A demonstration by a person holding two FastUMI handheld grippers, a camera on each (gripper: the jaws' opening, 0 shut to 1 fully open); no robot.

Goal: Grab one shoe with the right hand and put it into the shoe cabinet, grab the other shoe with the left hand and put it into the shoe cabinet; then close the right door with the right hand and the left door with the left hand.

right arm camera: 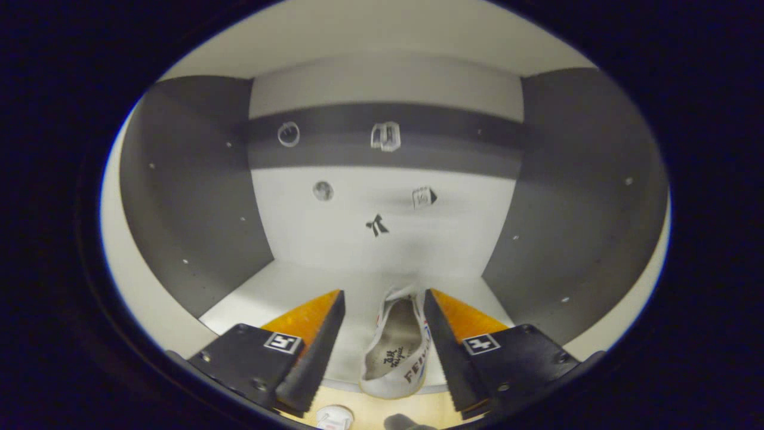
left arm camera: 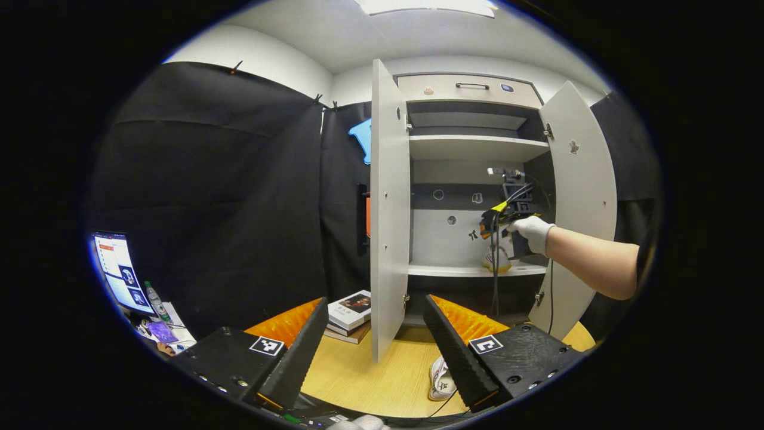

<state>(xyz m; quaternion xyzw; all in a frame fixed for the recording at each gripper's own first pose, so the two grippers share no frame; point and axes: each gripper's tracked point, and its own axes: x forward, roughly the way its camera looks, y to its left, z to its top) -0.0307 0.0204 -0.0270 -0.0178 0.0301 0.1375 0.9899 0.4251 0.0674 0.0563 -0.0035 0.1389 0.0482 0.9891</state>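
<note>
The white shoe cabinet (left arm camera: pixel 471 89) stands with its left door (left arm camera: pixel 389 209) and right door (left arm camera: pixel 582 197) swung open. One white shoe (right arm camera: pixel 397 349) lies on the lower shelf (right arm camera: pixel 280 283), heel toward the front edge. It sits between the fingers of my open right gripper (right arm camera: pixel 384 292), close to the right finger (right arm camera: pixel 444 334) and apart from the left one. From the left gripper view, a gloved hand holds that right gripper (left arm camera: pixel 498 221) inside the cabinet above the shoe (left arm camera: pixel 497 260). The other white shoe (left arm camera: pixel 440 377) lies on the wooden table (left arm camera: pixel 370 370), below my open left gripper (left arm camera: pixel 375 298).
A stack of books (left arm camera: pixel 352 313) rests on the table just left of the left door. A monitor (left arm camera: pixel 116 269) and a bottle (left arm camera: pixel 156 301) sit far left. A black cable (left arm camera: pixel 495 286) hangs from the right gripper past the shelf edge. An upper shelf (left arm camera: pixel 477 140) spans the cabinet.
</note>
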